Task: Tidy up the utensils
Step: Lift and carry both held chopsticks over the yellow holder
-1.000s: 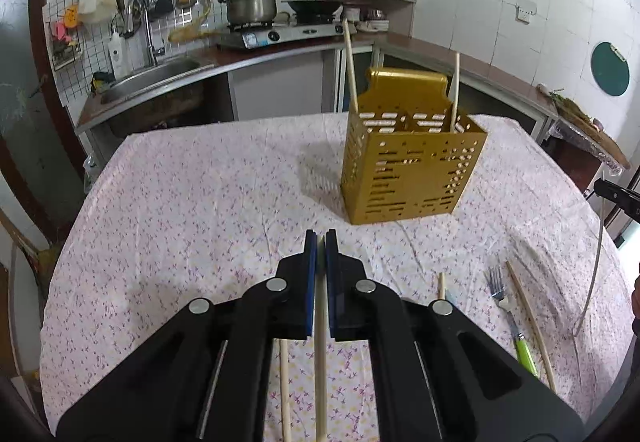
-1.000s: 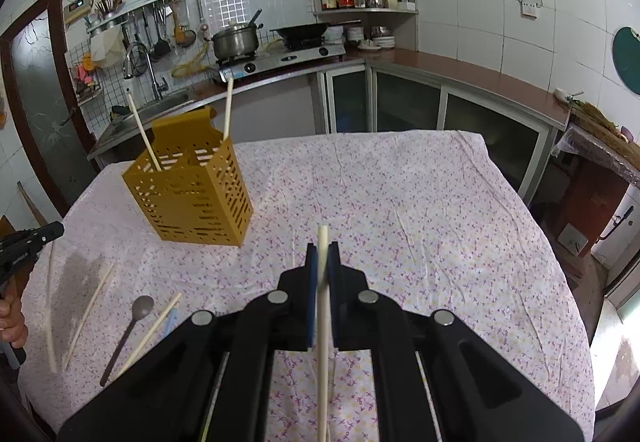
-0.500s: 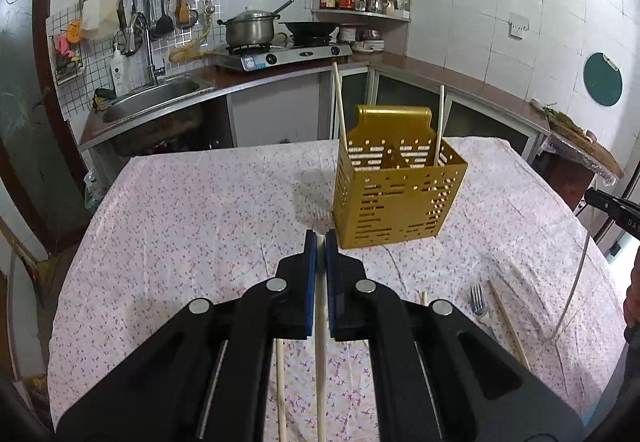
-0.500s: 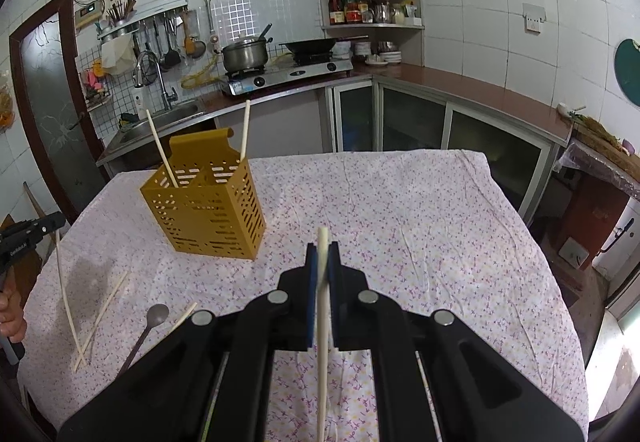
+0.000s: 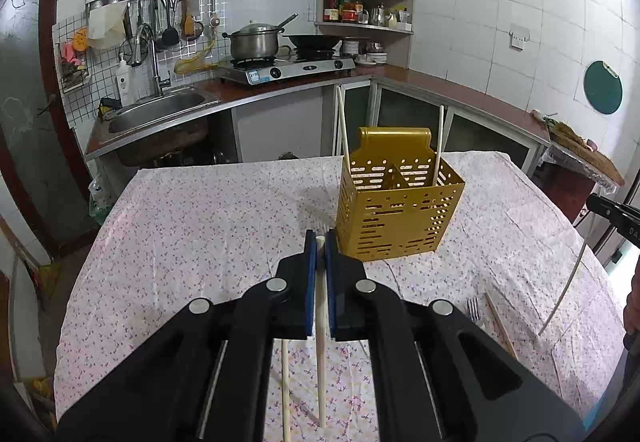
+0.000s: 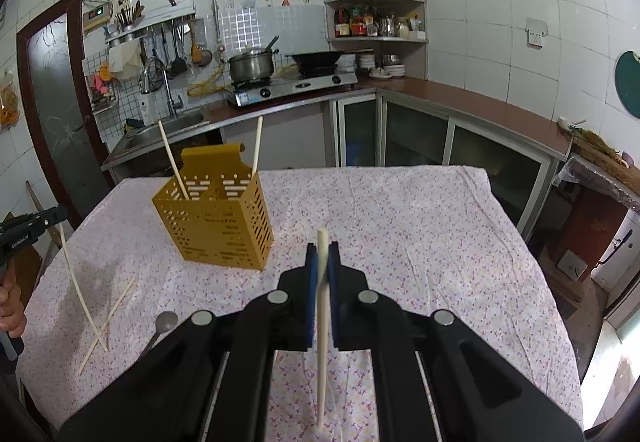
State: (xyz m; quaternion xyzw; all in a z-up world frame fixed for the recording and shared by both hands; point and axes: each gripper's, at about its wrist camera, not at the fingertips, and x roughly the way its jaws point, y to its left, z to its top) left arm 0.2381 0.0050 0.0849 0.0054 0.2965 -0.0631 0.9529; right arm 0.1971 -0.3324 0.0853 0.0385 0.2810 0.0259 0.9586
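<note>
A gold perforated utensil holder (image 5: 396, 214) (image 6: 216, 226) stands on the flowered tablecloth with two chopsticks (image 5: 343, 134) (image 6: 172, 158) upright in it. My left gripper (image 5: 320, 238) is shut on a pale chopstick (image 5: 320, 342) that hangs down below the jaws, short of the holder's near left corner. My right gripper (image 6: 323, 250) is shut on another chopstick (image 6: 322, 354), to the right of the holder. Each gripper shows at the edge of the other's view, its chopstick (image 5: 564, 290) (image 6: 76, 282) dangling above the cloth.
On the cloth lie a fork (image 5: 474, 312), a spoon (image 6: 162, 326) and loose chopsticks (image 5: 500, 326) (image 6: 108, 322) (image 5: 285, 382). A kitchen counter with sink (image 5: 160, 114) and stove (image 5: 288, 66) runs behind the table. A person's hand (image 6: 10, 314) shows at the left edge.
Both grippers have risen a little with their chopsticks still clamped. The holder now sits lower in both views.
</note>
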